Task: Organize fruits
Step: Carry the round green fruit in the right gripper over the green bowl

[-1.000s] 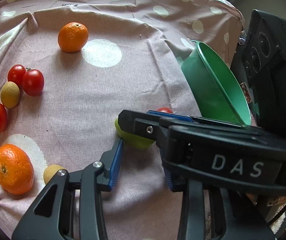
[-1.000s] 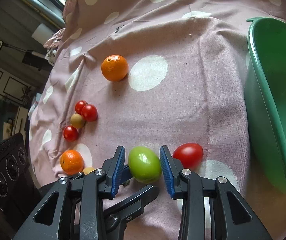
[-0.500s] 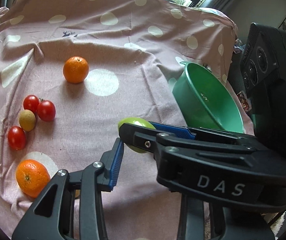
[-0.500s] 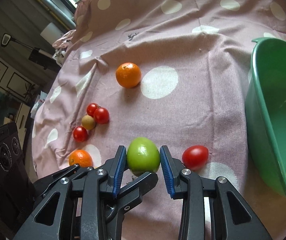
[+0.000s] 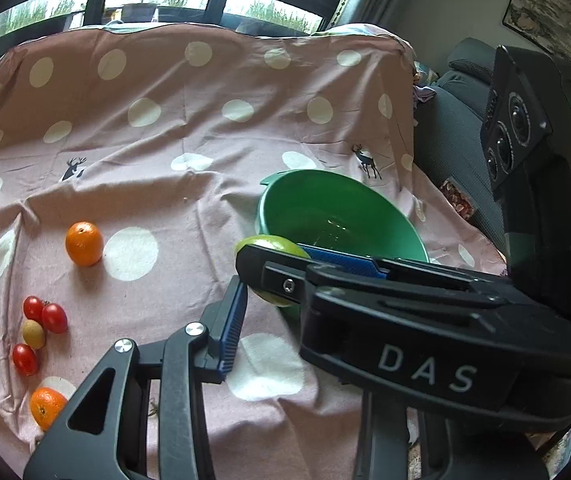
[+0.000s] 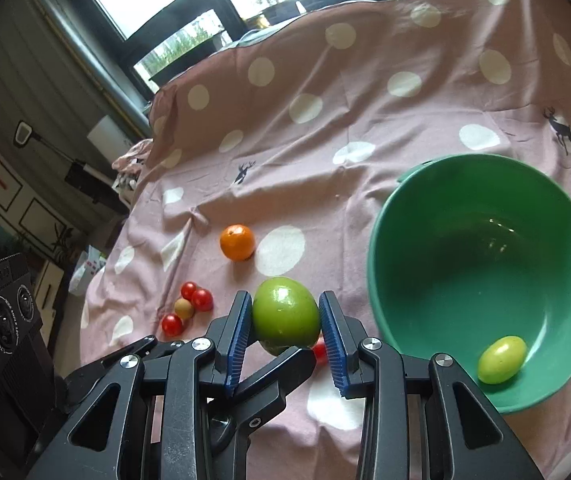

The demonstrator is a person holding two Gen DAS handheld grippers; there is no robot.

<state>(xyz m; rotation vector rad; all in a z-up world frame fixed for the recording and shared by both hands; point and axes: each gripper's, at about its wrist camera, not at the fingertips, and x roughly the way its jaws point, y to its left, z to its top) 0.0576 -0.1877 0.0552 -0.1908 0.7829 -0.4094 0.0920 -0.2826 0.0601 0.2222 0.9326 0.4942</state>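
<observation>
My right gripper (image 6: 285, 320) is shut on a green apple (image 6: 286, 316) and holds it above the cloth, left of the green bowl (image 6: 381, 280). The bowl holds a small yellow-green fruit (image 6: 502, 359). In the left wrist view the apple (image 5: 273, 246) shows behind the right gripper's body, in front of the bowl (image 5: 325, 204). My left gripper (image 5: 285, 320) is open and empty; only its left finger (image 5: 231, 328) shows. An orange (image 5: 84, 243), cherry tomatoes (image 5: 53, 317), a small yellowish fruit (image 5: 32, 333) and a second orange (image 5: 46, 407) lie at the left.
A pink polka-dot cloth (image 5: 189, 140) covers the surface and rises at the back. A red tomato (image 6: 319, 351) lies under the held apple. A black camera unit (image 5: 541, 152) stands at the right. Windows are behind.
My right gripper has lifted the green apple off the cloth and moved it up toward the bowl. Both cameras have risen and tilted up; the red tomato stayed on the cloth.
</observation>
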